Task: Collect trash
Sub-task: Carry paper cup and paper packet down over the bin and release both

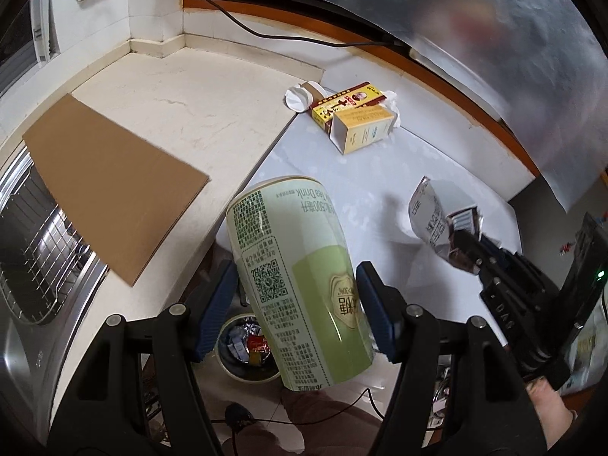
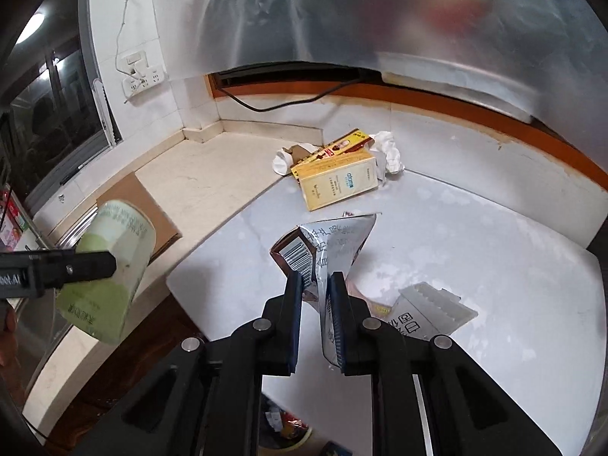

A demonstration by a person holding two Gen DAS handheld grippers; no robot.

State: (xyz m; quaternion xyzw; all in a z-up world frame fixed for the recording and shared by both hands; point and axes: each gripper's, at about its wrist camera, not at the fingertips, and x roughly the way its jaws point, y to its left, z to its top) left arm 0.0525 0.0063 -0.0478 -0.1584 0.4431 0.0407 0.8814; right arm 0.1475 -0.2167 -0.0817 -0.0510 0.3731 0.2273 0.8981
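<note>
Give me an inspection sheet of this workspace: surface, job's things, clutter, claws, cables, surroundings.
Surface: white table meeting a beige counter.
Job's things: green tea can and torn foil wrapper held; yellow boxes, crumpled tissue, paper cup, white packet on the table; waste bin below.
Clutter: cardboard sheet.
Claws: left claw shut on the can; right claw shut on the wrapper.
Cables: black cable along the back wall.
Surroundings: sink rack, wall sockets, window.
</note>
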